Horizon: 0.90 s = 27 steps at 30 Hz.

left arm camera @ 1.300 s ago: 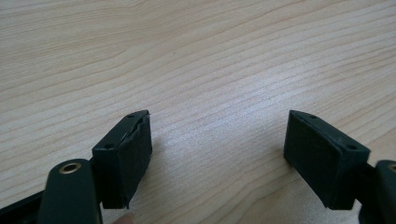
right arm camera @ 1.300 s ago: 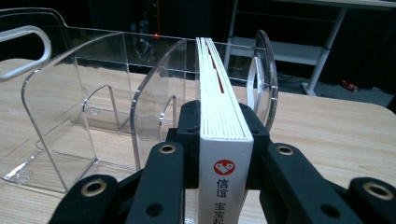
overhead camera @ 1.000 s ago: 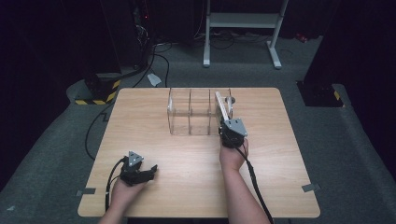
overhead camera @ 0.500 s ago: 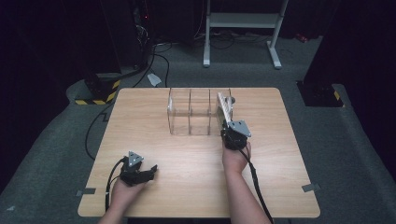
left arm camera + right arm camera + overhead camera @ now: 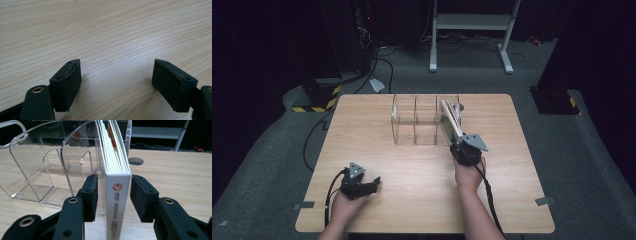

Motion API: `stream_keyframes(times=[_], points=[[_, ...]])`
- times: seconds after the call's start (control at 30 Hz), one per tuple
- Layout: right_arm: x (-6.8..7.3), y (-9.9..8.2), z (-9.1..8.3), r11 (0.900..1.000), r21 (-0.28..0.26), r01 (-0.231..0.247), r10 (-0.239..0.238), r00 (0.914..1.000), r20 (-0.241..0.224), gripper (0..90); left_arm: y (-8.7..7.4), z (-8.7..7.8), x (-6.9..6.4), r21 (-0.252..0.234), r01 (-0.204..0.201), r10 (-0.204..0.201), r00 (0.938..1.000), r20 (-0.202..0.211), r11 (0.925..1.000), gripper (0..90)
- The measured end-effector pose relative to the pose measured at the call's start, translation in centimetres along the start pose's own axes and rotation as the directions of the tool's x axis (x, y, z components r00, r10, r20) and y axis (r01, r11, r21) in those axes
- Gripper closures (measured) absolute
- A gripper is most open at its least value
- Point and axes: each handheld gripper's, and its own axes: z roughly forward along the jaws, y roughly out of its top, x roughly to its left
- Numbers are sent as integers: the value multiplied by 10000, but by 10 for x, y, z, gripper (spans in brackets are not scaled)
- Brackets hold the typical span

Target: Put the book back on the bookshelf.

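Right gripper view: my right hand-held gripper [image 5: 112, 197] has just been opening, pads clear of the book [image 5: 117, 195] between them in the rack's [image 5: 37, 170] end slot; unsupported, it may tip.

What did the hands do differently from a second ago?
The right gripper has just been opening its jaws and letting go of the white book, which stands in the clear rack. That hand slid back slightly. The left gripper stayed open, resting on the table.
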Motion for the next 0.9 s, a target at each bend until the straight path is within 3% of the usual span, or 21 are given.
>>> stream_keyframes(times=[0.47,0.77,0.9], points=[[-6,-15,-8,9995,317,51,-44,9998,-219,628,0,0,0,5,10,-10,10000,-28,10000,238],[-2,-13,-2,9995,249,174,-175,9998,46,661,0,0,0,-18,60,-60,10000,-32,10000,238],[4,-11,-2,9992,142,368,-372,9990,257,735,0,0,0,-17,60,-60,10000,-30,10000,237]])
